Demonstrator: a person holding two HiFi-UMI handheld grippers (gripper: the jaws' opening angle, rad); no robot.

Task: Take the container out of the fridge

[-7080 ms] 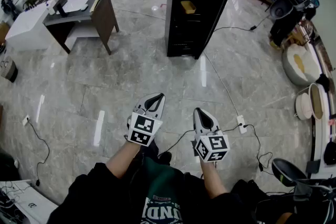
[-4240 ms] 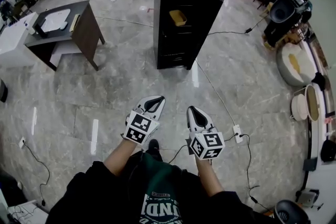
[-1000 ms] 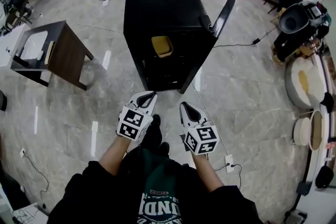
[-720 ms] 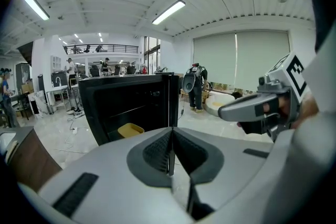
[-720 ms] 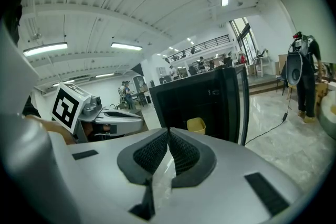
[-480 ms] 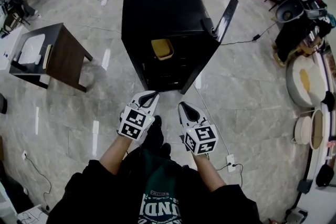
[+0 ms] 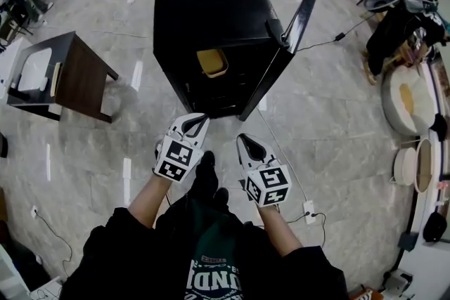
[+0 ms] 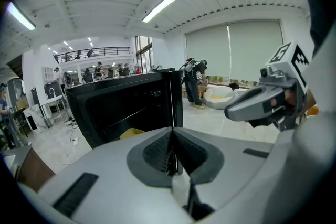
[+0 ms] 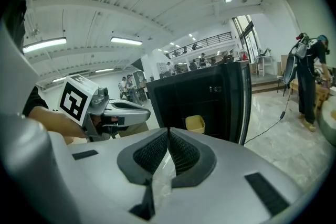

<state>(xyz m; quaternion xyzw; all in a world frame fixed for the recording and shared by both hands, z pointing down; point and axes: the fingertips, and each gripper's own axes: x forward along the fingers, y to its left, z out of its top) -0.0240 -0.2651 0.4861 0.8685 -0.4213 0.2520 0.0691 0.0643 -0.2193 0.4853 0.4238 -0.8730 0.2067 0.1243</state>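
Left gripper [image 7: 197,121]: I see its jaws pressed together, empty.
Right gripper [image 7: 245,142]: jaws together, empty.
Container [image 7: 211,62]: yellow, ahead of both jaws, inside the open fridge [image 7: 204,7].

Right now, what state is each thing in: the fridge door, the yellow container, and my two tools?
Fridge door: swung wide open.
Yellow container: sitting inside the fridge, not yet taken.
Left tool: shut, empty.
Right tool: shut, empty.
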